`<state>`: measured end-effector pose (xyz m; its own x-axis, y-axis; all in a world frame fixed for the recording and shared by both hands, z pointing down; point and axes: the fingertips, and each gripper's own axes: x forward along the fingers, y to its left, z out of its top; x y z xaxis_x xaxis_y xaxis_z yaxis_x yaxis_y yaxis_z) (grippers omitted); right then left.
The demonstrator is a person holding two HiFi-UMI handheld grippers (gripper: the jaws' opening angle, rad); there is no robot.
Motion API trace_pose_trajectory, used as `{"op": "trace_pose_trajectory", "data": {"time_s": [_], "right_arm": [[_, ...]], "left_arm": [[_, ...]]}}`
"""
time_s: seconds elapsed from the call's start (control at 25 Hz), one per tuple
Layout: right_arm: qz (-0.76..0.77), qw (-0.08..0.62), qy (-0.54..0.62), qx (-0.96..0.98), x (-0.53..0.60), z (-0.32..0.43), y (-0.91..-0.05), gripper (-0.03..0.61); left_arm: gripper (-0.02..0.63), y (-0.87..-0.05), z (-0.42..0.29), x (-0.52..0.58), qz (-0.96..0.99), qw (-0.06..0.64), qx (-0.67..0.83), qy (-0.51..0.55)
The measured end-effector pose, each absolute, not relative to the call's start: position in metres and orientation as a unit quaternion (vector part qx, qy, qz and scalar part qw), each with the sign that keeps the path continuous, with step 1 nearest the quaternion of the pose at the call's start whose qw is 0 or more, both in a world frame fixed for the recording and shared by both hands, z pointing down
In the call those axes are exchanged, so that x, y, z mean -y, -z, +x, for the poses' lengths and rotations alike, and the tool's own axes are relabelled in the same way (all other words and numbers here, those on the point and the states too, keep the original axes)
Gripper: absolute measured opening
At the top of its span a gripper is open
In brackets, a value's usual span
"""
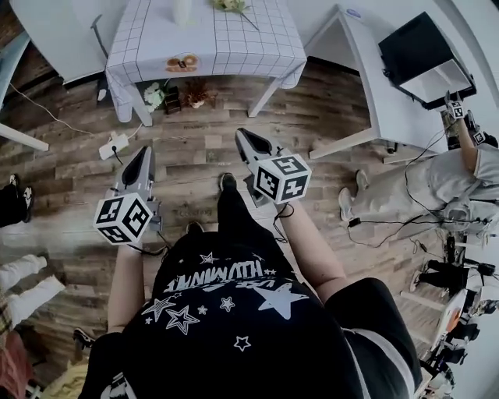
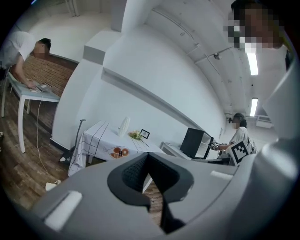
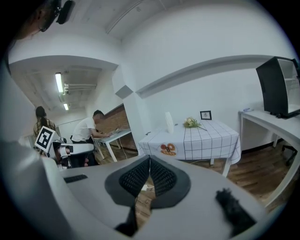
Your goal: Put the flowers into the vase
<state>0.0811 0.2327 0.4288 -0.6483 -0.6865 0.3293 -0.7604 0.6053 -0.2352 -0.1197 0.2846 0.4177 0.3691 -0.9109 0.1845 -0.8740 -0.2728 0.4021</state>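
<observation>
Your left gripper [image 1: 144, 153] and right gripper [image 1: 242, 135]: jaws pressed together on both, nothing between them. You hold both over the wood floor [image 1: 195, 148], well apart from the far checked table [image 1: 226, 47]. The flowers [image 1: 230, 5] lie on that table's far edge, near the white vase [image 1: 182, 9], to its right.

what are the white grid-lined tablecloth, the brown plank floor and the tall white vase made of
The white grid-lined tablecloth looks like matte fabric: its edges hang in soft folds. The brown plank floor is wood or wood-look laminate, with streaky grain and plank seams. The tall white vase is smooth and plain, perhaps ceramic or plastic; it is too small to tell.
</observation>
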Motion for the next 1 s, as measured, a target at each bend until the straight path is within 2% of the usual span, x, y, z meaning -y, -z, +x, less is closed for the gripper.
{"op": "trace_pose_trajectory", "data": {"time_s": [0.64, 1.0], "right_arm": [[0.4, 0.079, -0.204, 0.89, -0.085, 0.129, -0.421, 0.011], [0.374, 0.064, -0.209, 0.901, -0.011, 0.146, -0.415, 0.012]], "left_arm": [[0.008, -0.408, -0.09, -0.175, 0.772, 0.211, 0.599, 0.039], [0.008, -0.39, -0.068, -0.116, 0.764, 0.18, 0.619, 0.028]]}}
